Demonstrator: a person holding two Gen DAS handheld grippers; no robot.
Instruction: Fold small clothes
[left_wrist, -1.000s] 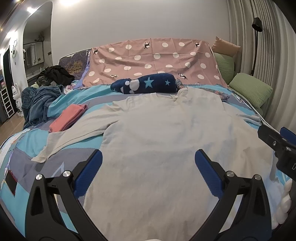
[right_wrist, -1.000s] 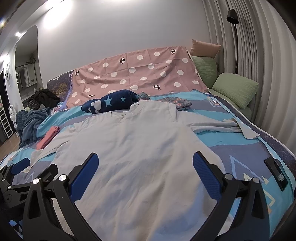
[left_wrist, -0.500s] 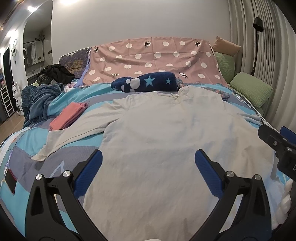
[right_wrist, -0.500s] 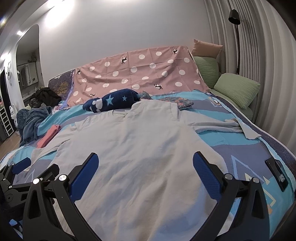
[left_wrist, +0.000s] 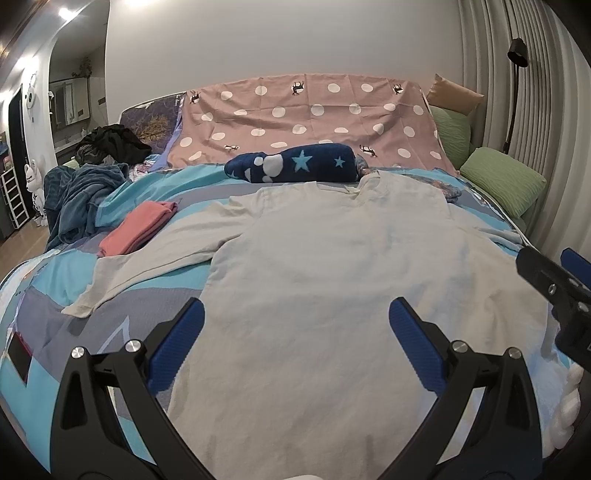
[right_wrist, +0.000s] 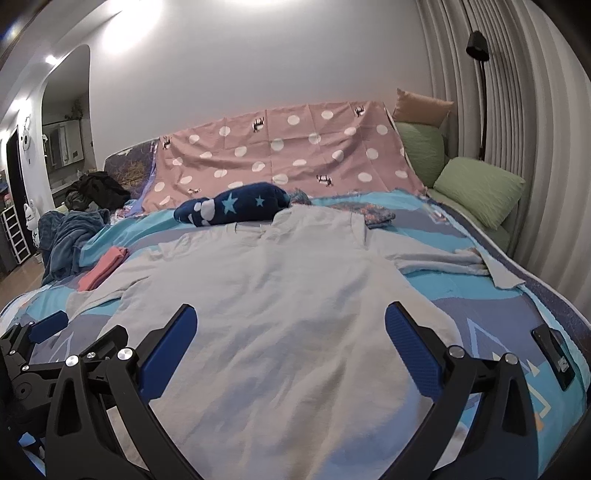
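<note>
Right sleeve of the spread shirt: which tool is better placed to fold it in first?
Right. The right tool, open, hangs over the shirt on the side where that sleeve lies spread. The left tool, also open, sits toward the opposite sleeve.

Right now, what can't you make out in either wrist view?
- Shirt bottom hem: cut off by the lower edge and the gripper frames in both views.
- Shirt's far sleeve end, left wrist view: hidden behind the right gripper.
- Dark flat device on the bedspread: too small to identify.
- Left gripper, right wrist view: only one finger shows; frame edge cuts the rest.
</note>
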